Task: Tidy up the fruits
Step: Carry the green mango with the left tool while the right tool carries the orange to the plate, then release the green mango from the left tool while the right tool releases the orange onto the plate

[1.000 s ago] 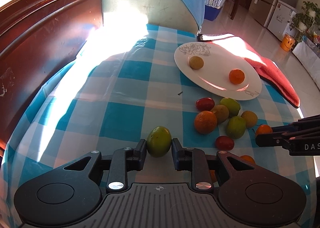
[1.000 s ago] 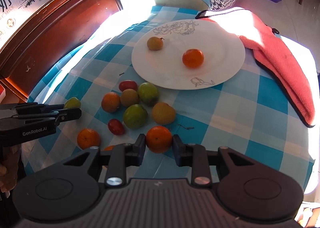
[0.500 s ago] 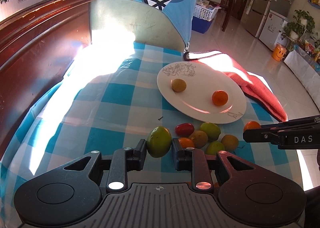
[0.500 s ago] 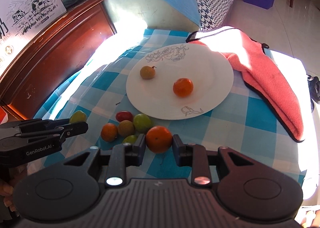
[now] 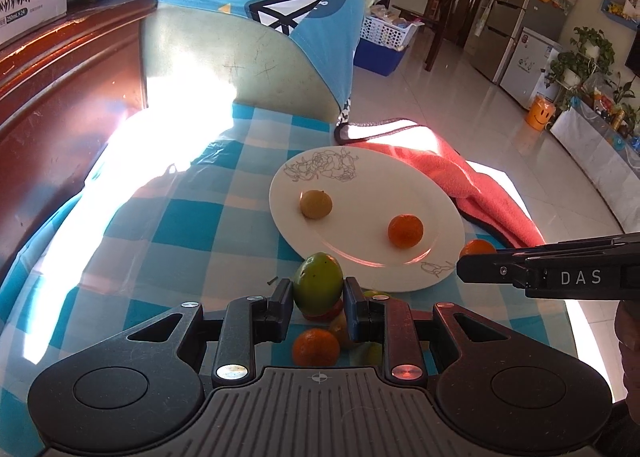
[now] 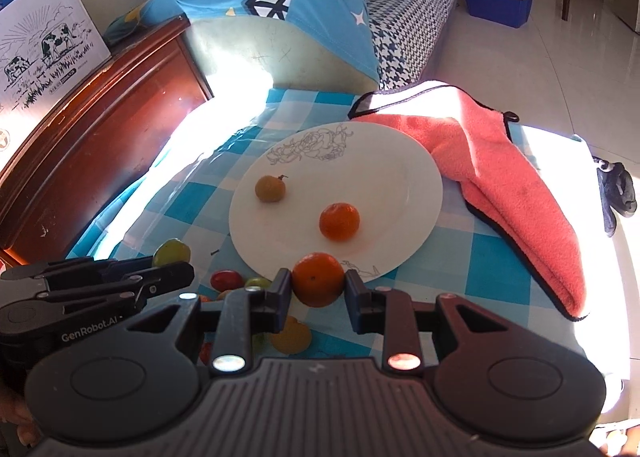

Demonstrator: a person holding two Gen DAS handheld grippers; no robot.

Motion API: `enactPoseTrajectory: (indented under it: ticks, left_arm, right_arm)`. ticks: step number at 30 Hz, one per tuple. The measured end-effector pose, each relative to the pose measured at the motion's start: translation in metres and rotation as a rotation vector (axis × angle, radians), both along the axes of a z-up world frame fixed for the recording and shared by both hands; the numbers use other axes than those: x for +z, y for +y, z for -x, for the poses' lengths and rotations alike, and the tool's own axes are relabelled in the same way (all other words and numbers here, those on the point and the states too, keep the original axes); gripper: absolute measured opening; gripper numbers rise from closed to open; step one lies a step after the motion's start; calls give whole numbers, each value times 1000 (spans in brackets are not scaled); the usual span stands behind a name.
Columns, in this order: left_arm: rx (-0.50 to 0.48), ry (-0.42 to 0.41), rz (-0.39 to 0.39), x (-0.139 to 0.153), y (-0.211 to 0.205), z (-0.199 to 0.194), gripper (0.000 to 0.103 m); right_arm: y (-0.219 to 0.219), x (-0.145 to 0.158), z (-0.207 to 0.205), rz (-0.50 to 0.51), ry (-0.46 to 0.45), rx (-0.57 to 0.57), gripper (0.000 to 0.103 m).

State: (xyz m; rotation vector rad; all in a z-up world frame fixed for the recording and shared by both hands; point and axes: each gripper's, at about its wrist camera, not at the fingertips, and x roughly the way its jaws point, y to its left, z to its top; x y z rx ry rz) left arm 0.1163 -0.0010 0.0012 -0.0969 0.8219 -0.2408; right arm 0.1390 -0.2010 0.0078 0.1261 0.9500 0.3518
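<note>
My left gripper (image 5: 318, 297) is shut on a green fruit (image 5: 317, 283), held above the cloth just short of the white plate's (image 5: 360, 185) near rim. My right gripper (image 6: 317, 289) is shut on an orange (image 6: 317, 279), also lifted near the plate (image 6: 400, 161) front edge. On the plate lie a yellow-brown fruit (image 6: 271, 188) and a small orange (image 6: 339, 221). Several loose fruits remain on the checked cloth below both grippers, among them an orange (image 5: 315, 347) and a red one (image 6: 226, 280). Each gripper shows in the other's view, the right one (image 5: 476, 265) with its orange (image 5: 476, 247), the left one (image 6: 176, 277) with its green fruit (image 6: 172, 252).
A coral-red towel (image 6: 500, 177) lies right of the plate, reaching the table's right edge. A dark wooden headboard (image 6: 80, 137) runs along the left, and a chair draped in blue cloth (image 5: 248, 17) stands behind the table. Checked cloth (image 5: 180, 217) lies left of the plate.
Both grippers have risen and moved toward the plate, carrying the green fruit and the orange. The loose fruit pile has slid down under the fingers in both views.
</note>
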Motion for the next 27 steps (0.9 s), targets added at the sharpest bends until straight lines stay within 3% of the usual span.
enactPoseTrajectory:
  ticks: [15, 27]
  left_arm:
    - [-66, 1, -1, -11, -29, -39, 24]
    - [-65, 34, 6, -28, -38, -68, 24]
  right_arm:
    - [-14, -9, -33, -7, 9, -107, 29]
    - [-18, -29, -72, -29, 32, -174, 29]
